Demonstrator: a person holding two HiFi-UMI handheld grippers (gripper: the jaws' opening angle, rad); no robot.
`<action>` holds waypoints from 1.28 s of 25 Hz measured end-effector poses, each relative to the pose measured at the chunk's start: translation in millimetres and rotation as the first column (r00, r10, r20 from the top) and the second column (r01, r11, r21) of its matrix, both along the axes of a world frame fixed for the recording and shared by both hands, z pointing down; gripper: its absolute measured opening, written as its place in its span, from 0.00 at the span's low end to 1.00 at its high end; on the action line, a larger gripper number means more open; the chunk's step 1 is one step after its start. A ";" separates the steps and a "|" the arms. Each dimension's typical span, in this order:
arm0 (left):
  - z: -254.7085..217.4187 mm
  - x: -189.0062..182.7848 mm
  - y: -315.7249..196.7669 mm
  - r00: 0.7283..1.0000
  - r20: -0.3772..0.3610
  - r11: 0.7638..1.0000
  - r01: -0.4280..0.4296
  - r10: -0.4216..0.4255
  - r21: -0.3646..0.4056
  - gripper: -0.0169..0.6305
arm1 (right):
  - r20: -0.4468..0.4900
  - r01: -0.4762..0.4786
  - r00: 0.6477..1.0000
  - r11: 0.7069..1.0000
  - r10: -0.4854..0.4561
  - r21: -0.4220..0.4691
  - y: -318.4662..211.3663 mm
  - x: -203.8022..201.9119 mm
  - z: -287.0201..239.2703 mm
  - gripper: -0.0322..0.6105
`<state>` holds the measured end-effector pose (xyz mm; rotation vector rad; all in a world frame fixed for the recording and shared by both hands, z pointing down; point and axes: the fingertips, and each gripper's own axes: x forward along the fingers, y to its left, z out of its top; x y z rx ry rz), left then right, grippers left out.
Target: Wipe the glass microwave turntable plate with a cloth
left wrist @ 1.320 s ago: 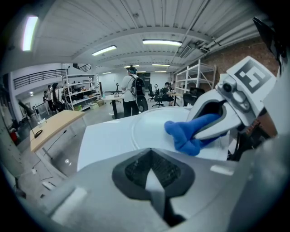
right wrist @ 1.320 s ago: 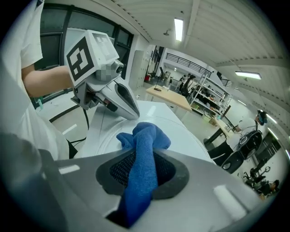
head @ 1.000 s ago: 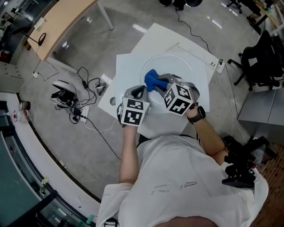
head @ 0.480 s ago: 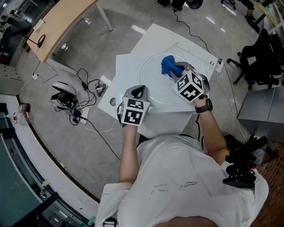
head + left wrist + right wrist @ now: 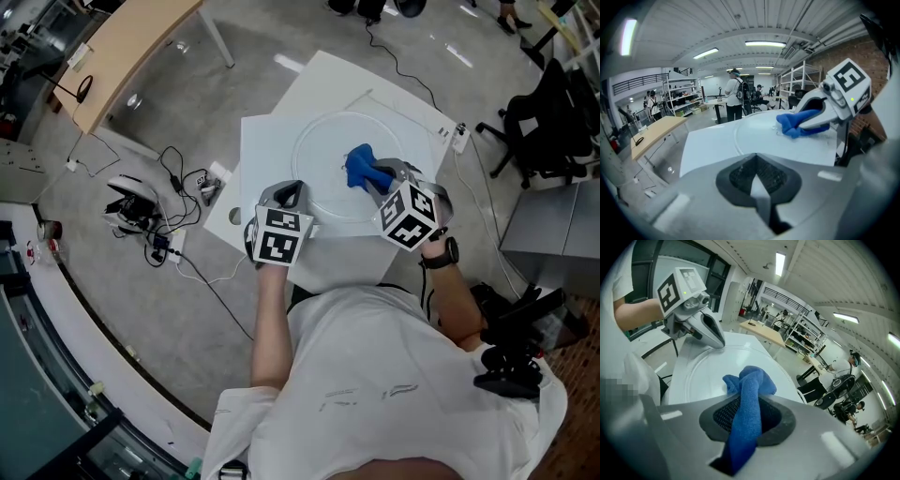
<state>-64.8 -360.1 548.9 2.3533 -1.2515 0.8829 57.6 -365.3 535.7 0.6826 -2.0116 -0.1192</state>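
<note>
Two grippers meet the glass turntable plate [image 5: 314,155] lying on the white table [image 5: 267,150]: the right gripper [image 5: 377,176], clamped on a blue cloth [image 5: 359,166], presses it onto the plate's right side, while the left gripper [image 5: 287,197], jaws together, sits at the near left rim.

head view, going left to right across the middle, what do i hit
cables and gear on the floor → left gripper at the glass plate rim → blue cloth → right gripper → black chair
</note>
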 end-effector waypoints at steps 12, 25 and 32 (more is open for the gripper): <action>0.6 -1.2 0.8 1.000 -0.006 1.000 -0.007 0.007 0.006 0.03 | 0.133 0.115 0.985 0.993 -0.110 -0.031 -2.6 -70.6 2.5 0.15; -0.1 0.1 -0.8 1.000 0.004 1.000 -0.002 0.002 0.010 0.03 | 0.163 -0.111 0.981 0.994 0.107 0.020 -48.0 2.5 -1.6 0.15; 1.4 -0.2 -2.6 1.000 0.024 1.000 0.010 -0.011 0.020 0.03 | 0.092 -0.167 0.982 0.985 0.162 0.046 -40.2 43.4 -1.8 0.15</action>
